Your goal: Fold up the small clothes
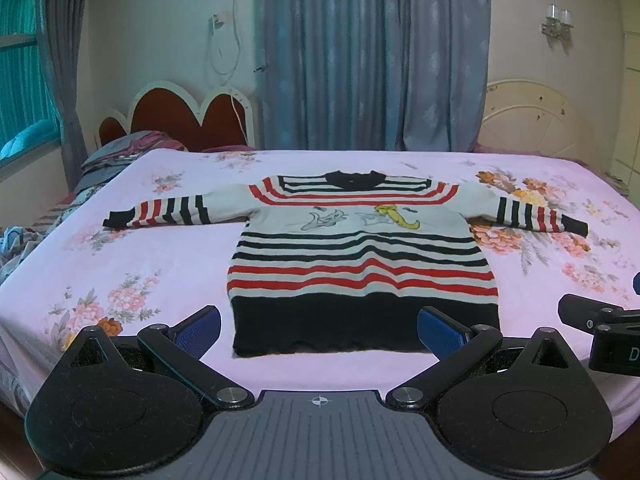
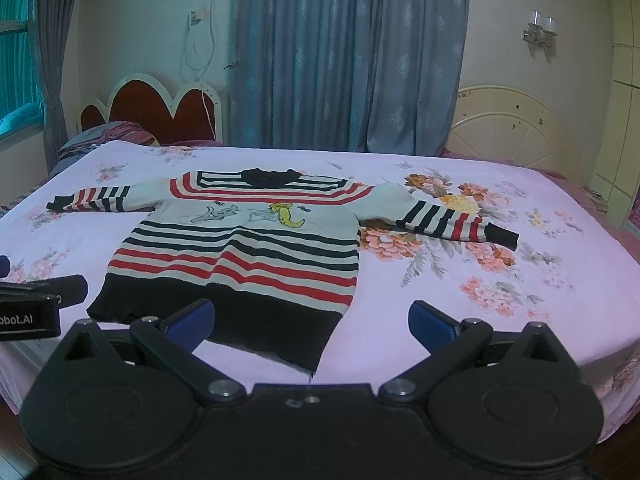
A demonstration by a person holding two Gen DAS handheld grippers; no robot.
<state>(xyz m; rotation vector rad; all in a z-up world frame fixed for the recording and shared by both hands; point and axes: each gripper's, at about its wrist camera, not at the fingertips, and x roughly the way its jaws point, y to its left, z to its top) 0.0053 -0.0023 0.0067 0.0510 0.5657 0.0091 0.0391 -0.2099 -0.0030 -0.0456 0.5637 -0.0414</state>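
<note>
A small striped sweater in white, red and black, with a cartoon print on the chest, lies flat and face up on the bed, both sleeves spread out sideways. It also shows in the right wrist view. My left gripper is open and empty, just short of the sweater's black hem. My right gripper is open and empty, over the hem's right corner. Part of the right gripper shows in the left wrist view, and part of the left gripper in the right wrist view.
The bed has a pink floral sheet. A second bed with a red headboard and piled bedding stands at the left. Blue curtains hang behind. A cream headboard is at the back right.
</note>
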